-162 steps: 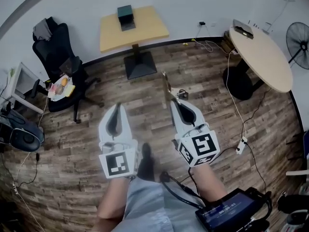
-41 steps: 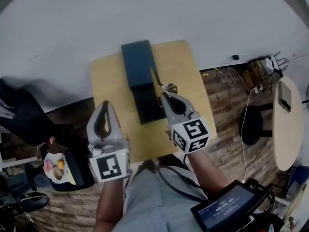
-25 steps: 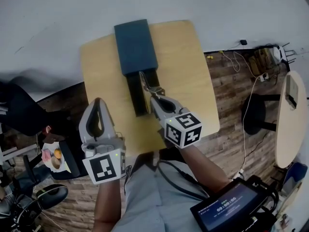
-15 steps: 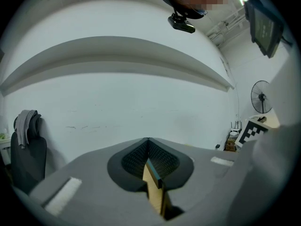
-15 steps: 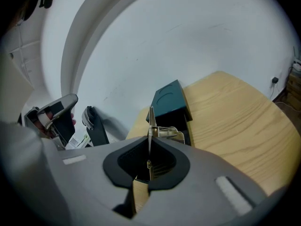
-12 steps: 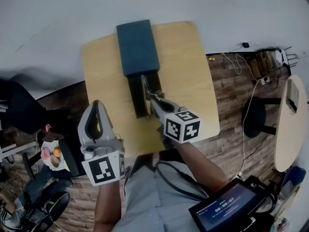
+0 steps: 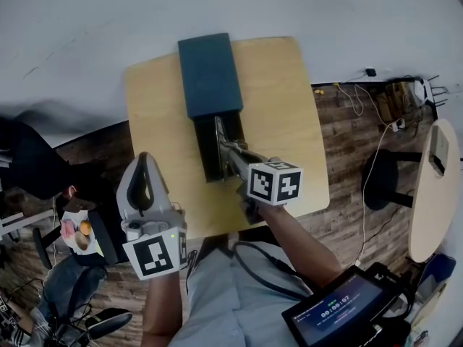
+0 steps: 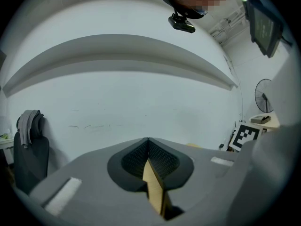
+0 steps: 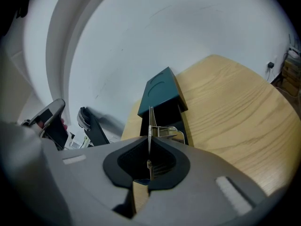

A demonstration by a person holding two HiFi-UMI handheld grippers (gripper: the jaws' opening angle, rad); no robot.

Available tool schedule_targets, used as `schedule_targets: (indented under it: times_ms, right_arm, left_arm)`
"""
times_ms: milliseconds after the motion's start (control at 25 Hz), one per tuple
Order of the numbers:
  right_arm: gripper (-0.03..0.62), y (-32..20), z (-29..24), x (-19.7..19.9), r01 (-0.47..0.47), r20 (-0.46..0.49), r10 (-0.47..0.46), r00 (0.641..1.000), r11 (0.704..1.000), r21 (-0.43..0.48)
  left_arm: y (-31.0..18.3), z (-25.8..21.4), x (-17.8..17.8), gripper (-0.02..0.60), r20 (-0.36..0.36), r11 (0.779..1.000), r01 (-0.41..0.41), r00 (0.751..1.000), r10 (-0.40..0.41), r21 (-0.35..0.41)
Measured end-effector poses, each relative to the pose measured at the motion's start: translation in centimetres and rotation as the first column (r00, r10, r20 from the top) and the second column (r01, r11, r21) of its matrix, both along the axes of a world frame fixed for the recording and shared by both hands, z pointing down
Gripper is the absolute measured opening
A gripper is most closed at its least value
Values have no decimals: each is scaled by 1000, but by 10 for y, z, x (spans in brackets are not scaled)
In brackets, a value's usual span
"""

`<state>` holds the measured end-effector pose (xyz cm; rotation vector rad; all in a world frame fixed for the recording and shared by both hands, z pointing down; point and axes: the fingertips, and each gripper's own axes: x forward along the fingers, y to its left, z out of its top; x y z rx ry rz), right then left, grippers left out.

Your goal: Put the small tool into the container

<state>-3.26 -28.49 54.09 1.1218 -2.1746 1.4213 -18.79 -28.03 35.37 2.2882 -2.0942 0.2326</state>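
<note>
White wall fills the far side, and brown wood planks cover the floor point(image 7: 362, 157). A light wooden table point(image 7: 275, 107) stands by the wall. A long dark container point(image 7: 210, 74) lies on it. Its far part is covered by a blue-green lid. Its near part is open and black inside.

The right gripper point(image 7: 230, 150) is over the open part of the container. Its jaws are squeezed tight on the small tool point(image 7: 219, 130), a thin flat piece of metal. The tool sticks out past the jaw tips and points toward the lid. It is over the open black part. I cannot tell if it touches the container.

In the right gripper view, the right gripper point(image 9: 149, 149) pinches the small tool point(image 9: 150, 119) between its dark pads. The thin edge stands straight up, and a small bent metal piece sticks out to one side. Behind it are the container point(image 9: 160, 91) and the table point(image 9: 235, 107).

The left gripper point(image 7: 145, 157) is by the left edge of the table, apart from the container. In the left gripper view, the left gripper point(image 8: 148, 147) has its jaws pressed together with nothing in them. It faces the white wall. A black chair point(image 8: 30, 145) is at the left and a fan point(image 8: 263, 100) is at the right.

A round table point(image 7: 434, 186) stands off to the right on the floor. A small screen point(image 7: 340, 309) is low by the person's right arm.
</note>
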Motion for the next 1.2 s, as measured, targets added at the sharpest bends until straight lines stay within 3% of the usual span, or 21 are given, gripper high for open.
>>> schedule_targets:
  times_ms: [760, 1200]
  right_arm:
    - [5, -17, 19, -14, -1, 132, 27, 991, 981, -193]
    - [5, -28, 31, -20, 6, 119, 20, 993, 977, -214]
  left_arm:
    - [-23, 5, -13, 11, 4, 999, 36, 999, -36, -19]
    - [-31, 12, -22, 11, 7, 998, 49, 999, -49, -34]
